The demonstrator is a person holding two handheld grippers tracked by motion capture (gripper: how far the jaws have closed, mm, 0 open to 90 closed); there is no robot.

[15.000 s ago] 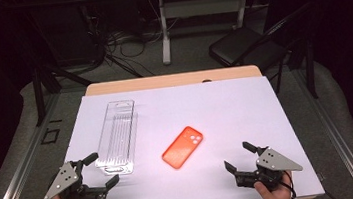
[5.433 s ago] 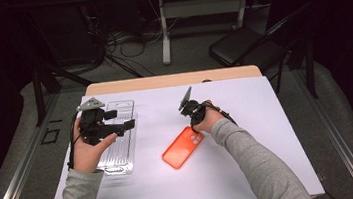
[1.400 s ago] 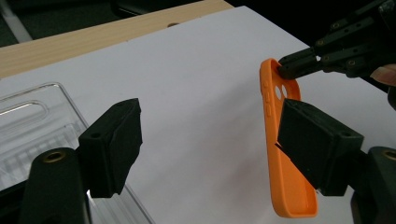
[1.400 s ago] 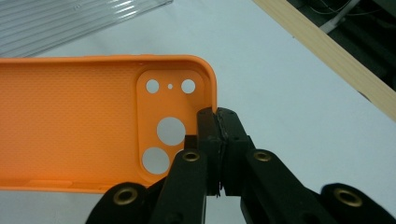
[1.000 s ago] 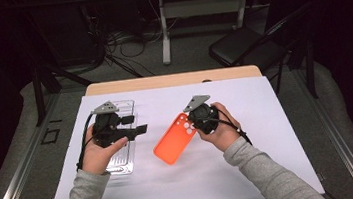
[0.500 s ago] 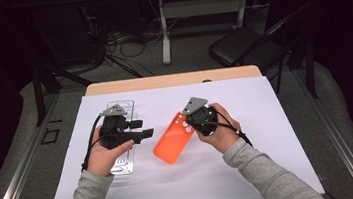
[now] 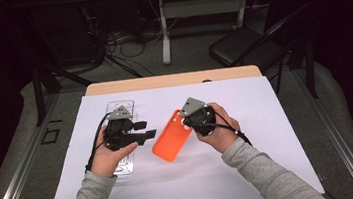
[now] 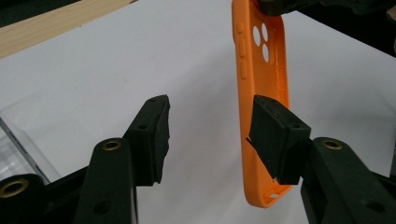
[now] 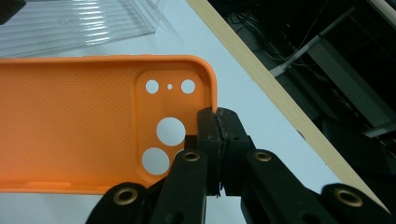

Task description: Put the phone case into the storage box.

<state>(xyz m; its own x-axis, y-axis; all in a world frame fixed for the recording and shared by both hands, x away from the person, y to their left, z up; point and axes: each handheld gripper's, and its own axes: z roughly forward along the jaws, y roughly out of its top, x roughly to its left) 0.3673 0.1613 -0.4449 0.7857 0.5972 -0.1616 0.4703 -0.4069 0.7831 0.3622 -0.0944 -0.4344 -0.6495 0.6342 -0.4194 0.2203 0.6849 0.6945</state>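
- Risk, slip: the right tongs clamp only the thin rim of the orange soft-plastic phone case at its camera-cutout corner. In my judgement such a narrow bite lets the case swing or drop if it is nudged.
- Risk, misaligned pinch: the left tongs stand apart, their jaws having just been closing, with the lower long edge of the case between them. One pad sits close against the case's side, the other pad is well clear. An off-centre close may push the case sideways and twist it out of the right tongs.
- Risk, deformation: the case looks flexible, so a hard squeeze across its walls may buckle it.
- Position: the case is held tilted above the white sheet on the tabletop, between the two hands, just beside the clear ribbed plastic tray.
- Appearance: hollow side shown in the right gripper view, finely textured inside, with round lens holes near one corner and button bumps along one edge.
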